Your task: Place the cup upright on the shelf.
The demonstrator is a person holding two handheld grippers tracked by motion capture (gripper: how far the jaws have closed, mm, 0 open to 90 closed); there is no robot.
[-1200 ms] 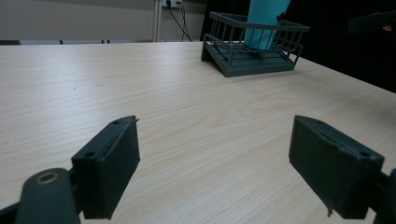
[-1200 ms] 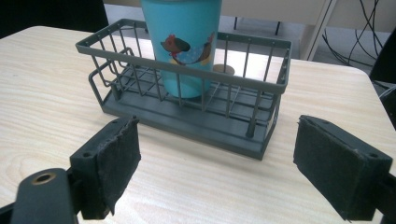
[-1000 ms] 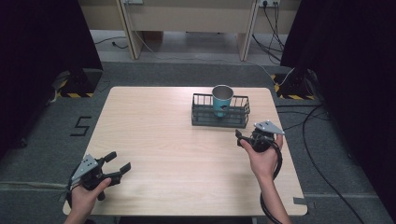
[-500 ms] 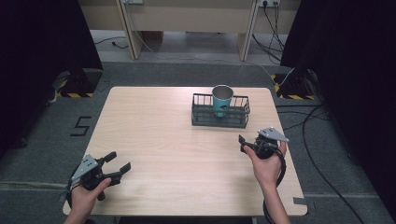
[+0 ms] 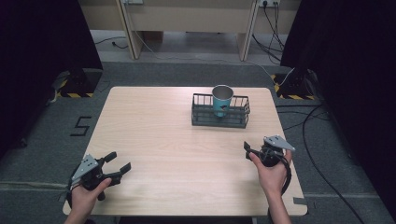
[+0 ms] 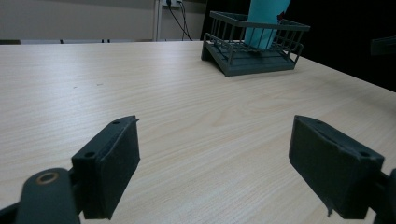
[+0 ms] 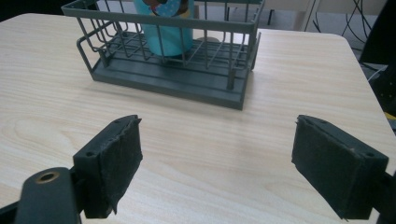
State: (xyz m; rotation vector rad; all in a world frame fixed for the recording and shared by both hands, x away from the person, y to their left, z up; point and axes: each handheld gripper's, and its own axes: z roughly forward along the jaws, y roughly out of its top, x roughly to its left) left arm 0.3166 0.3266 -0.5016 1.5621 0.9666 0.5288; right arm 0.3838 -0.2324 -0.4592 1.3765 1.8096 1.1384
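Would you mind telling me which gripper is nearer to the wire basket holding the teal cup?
Right. The right gripper sits just in front of the wire basket; the left gripper is far off at the table's near left corner.

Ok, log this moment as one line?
left tool: open, empty | right tool: open, empty | teal metal-rimmed cup: upright in dark wire basket | light wooden table

Cup (image 5: pixel 222 99) in rack (image 5: pixel 220 121) (upright).
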